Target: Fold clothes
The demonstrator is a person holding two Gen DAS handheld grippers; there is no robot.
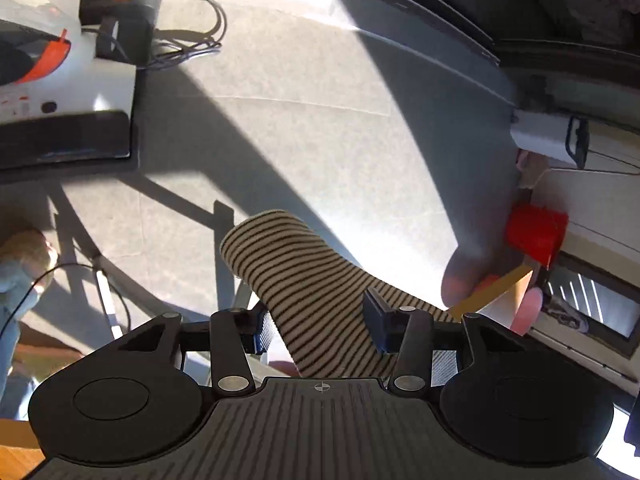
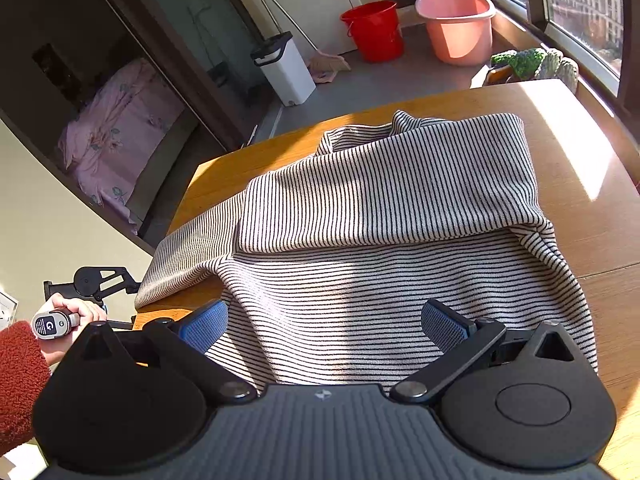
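A black-and-white striped shirt [image 2: 380,208] lies on the wooden table [image 2: 592,184], its top part folded over the body. One sleeve [image 2: 184,264] hangs off the table's left edge. In the left wrist view that sleeve [image 1: 304,280] runs between the half-closed jaws of my left gripper [image 1: 318,326]. Its left pad sits at the cloth's edge, the right finger overlaps the cloth, and the fabric looks flat and unsqueezed. My left gripper [image 2: 102,280] also shows at the table's left, held by a hand in a red sleeve [image 2: 20,376]. My right gripper [image 2: 324,328] hovers open over the shirt's near hem.
On the floor to the left stand a white appliance [image 1: 68,112] and loose cables [image 1: 192,40]. Beyond the table are a red bucket [image 2: 374,30], a pink tub [image 2: 456,26] and a white bin [image 2: 284,68]. A green bundle [image 2: 532,62] sits by the window.
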